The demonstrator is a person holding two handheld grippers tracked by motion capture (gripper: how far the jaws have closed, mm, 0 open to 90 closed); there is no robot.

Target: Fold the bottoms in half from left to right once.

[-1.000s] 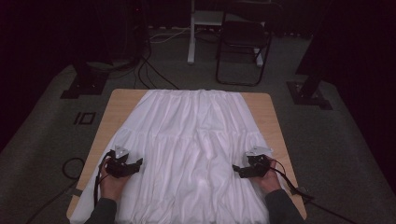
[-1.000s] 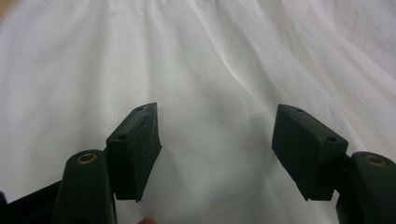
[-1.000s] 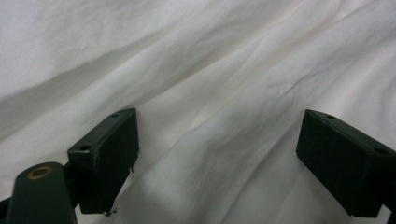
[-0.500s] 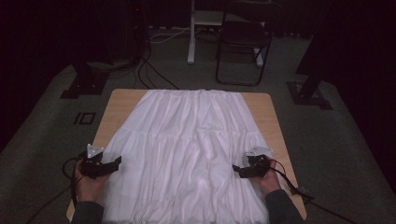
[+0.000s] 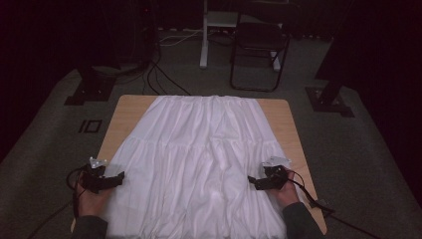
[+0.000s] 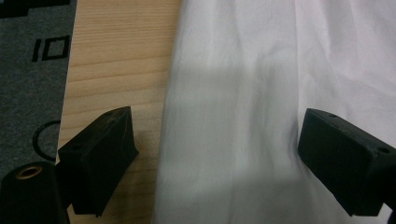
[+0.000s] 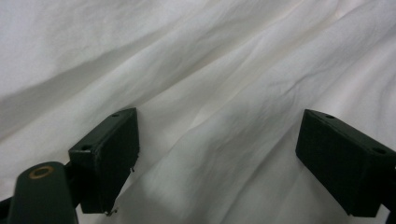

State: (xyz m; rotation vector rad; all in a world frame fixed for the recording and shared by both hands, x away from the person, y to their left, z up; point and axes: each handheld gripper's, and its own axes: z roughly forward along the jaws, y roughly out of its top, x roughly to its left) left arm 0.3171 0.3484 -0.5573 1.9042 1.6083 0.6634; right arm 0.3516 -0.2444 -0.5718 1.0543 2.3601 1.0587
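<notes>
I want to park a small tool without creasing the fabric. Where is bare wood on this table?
Bare wood on the table shows in a strip along the left edge beside the white skirt, widest at the far left corner, and a narrower strip along the right edge. The skirt covers the middle and near edge.

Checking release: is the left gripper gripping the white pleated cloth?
Apart. In the left gripper view the left gripper has jaws wide open, the white pleated cloth lying unpinched beneath.
</notes>
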